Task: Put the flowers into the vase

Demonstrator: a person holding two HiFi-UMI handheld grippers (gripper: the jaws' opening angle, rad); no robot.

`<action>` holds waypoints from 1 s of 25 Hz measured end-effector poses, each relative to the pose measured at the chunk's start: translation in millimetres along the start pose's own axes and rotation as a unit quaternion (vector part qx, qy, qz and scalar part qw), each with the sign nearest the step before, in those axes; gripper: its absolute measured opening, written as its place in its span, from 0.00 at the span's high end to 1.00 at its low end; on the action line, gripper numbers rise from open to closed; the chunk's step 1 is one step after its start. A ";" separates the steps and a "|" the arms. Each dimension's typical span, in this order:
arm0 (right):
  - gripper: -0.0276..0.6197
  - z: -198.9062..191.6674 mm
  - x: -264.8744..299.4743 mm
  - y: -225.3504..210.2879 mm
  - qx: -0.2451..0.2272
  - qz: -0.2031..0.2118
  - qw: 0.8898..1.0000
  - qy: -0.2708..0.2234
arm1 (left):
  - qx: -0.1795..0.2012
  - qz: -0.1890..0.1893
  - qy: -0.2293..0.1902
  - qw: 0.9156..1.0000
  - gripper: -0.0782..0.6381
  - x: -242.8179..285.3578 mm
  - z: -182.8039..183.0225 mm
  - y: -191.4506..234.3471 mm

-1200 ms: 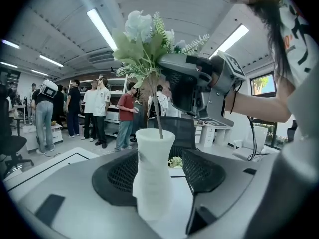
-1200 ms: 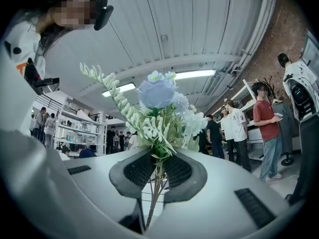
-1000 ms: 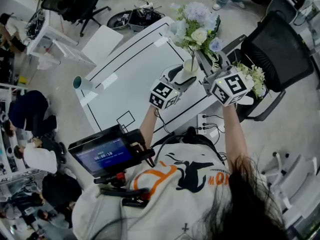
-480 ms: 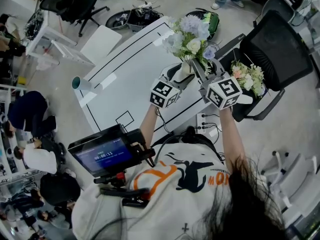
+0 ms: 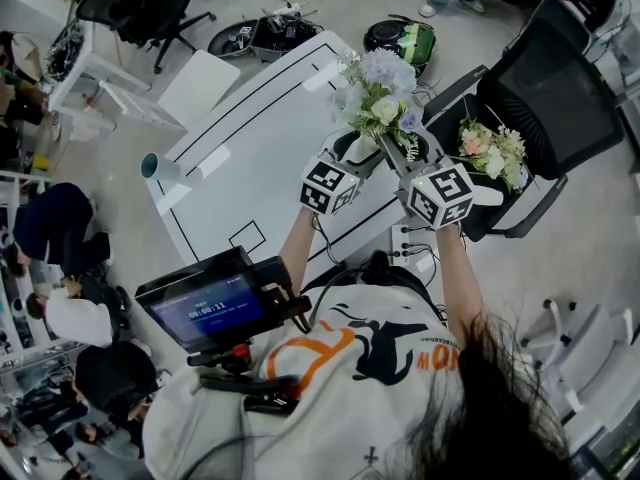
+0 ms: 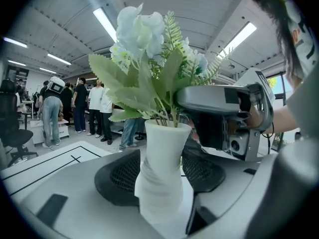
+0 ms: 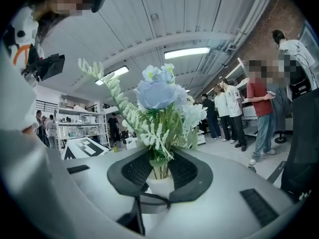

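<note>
A small white vase point(image 6: 160, 183) stands between the pads of my left gripper point(image 6: 162, 171), which is shut on its body over the white table point(image 5: 250, 138). A bunch of pale blue and white flowers point(image 5: 375, 86) rises from the vase point(image 5: 362, 150), its stems point(image 7: 160, 169) down in the mouth. My right gripper point(image 7: 160, 172) sits around those stems just above the rim; its jaws have just been opening and a small gap shows on each side of the stems. In the head view the left gripper point(image 5: 352, 158) and right gripper point(image 5: 400, 154) flank the vase.
A second bunch of pink and white flowers point(image 5: 492, 153) lies on a black office chair point(image 5: 550, 98) to the right of the table. A teal-rimmed cylinder point(image 5: 158, 168) sits at the table's left edge. Cables and a power strip point(image 5: 410, 240) lie on the floor; people stand in the background.
My right gripper has come down with the bunch, so the stems sit lower in the vase and the blooms are lower. The left gripper and vase have stayed put.
</note>
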State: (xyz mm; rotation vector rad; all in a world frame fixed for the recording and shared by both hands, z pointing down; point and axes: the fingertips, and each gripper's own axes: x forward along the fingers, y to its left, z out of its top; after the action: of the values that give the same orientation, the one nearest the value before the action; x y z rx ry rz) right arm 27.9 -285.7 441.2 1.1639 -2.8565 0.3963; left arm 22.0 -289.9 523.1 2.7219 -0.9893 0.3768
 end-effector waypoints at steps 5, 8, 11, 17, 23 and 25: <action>0.78 -8.0 -1.2 3.1 -0.003 -0.005 1.000 0.014 | -0.004 0.002 0.002 1.000 0.51 0.4 -2.5 2.8; 0.68 -11.0 -2.8 6.9 -0.012 -0.007 0.999 0.033 | -0.008 0.003 0.006 1.000 0.51 0.8 -5.2 2.9; 0.62 -14.2 -4.2 11.1 -0.036 -0.015 0.998 0.052 | -0.018 0.010 0.002 1.000 0.51 0.8 -6.2 5.5; 0.61 -24.2 -9.1 10.2 -0.039 -0.032 0.996 0.075 | -0.027 0.016 0.001 1.000 0.51 1.3 -9.0 9.2; 0.61 -28.8 -9.4 4.9 -0.010 -0.031 0.996 0.082 | -0.039 0.032 -0.001 0.999 0.51 -0.1 -8.7 15.8; 0.61 -31.3 -9.9 3.9 -0.009 -0.030 0.996 0.086 | -0.039 0.038 -0.001 0.999 0.51 -2.2 -9.2 17.7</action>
State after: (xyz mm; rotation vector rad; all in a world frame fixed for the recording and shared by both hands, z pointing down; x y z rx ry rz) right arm 30.2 -268.6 469.4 1.1494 -2.6655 0.4428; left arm 7.3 -299.1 533.2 2.6226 -1.0860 0.3403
